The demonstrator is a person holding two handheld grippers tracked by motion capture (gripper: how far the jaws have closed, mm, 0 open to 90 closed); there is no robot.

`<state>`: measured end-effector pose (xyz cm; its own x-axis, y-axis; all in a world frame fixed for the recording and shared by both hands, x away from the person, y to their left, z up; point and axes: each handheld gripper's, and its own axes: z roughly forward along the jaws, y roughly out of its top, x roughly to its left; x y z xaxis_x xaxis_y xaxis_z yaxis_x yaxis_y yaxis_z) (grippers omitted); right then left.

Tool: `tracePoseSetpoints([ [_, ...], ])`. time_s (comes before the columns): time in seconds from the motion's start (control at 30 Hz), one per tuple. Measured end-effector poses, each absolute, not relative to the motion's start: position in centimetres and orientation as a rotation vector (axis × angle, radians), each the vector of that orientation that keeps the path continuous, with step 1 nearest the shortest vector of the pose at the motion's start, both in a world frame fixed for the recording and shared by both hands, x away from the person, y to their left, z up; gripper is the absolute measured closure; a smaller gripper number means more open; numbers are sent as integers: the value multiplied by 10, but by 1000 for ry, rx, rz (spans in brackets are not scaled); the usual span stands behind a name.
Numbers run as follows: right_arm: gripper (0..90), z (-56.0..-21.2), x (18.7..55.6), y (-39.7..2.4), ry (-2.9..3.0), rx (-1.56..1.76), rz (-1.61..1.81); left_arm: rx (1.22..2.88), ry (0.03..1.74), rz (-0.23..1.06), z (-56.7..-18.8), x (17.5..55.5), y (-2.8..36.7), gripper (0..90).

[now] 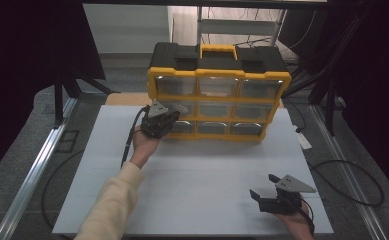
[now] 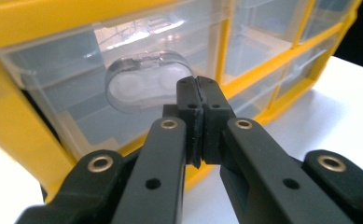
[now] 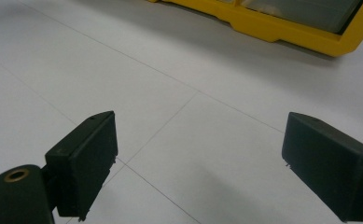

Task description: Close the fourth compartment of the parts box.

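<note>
A yellow and black organizer box [image 1: 217, 75] with clear drawers stands upright at the back of the white table [image 1: 207, 170]. My left gripper [image 1: 164, 124] is at the low drawers of its left column. Its jaws [image 2: 198, 88] are shut, pad against pad, just right of a clear rounded handle [image 2: 137, 84] on a clear drawer [image 2: 67, 107]; I see nothing between them. My right gripper [image 1: 263, 185] rests low over the table's near right part, open, with bare table between its fingers [image 3: 198, 158]. The box's yellow base [image 3: 282, 28] lies far ahead of it.
A black carry handle framed in yellow [image 1: 218, 50] tops the box. A person's sleeve [image 1: 112, 205] comes in from the bottom left. A small white object [image 1: 304, 141] and cables lie past the table's right edge. Metal rails run along both sides.
</note>
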<state>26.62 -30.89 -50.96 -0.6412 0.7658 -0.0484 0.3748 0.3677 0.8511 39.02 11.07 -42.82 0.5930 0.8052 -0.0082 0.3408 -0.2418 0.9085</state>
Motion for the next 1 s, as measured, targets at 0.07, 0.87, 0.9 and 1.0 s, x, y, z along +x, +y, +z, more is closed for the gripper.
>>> tracePoseSetpoints([
  [0.07, 111, -510, 266, -309, 2194, 989, 1194, 1825, 924, 582, -430, 384, 114, 879],
  [0.87, 112, -508, 266, -311, 2164, 999, 1201, 1818, 840, 523, -451, 301, 143, 336],
  [0.9, 111, -508, 266, -311, 2163, 999, 1201, 1823, 840, 523, -453, 298, 144, 322],
  [1.0, 111, -508, 267, -312, 2163, 1004, 1204, 1829, 836, 514, -456, 293, 146, 295],
])
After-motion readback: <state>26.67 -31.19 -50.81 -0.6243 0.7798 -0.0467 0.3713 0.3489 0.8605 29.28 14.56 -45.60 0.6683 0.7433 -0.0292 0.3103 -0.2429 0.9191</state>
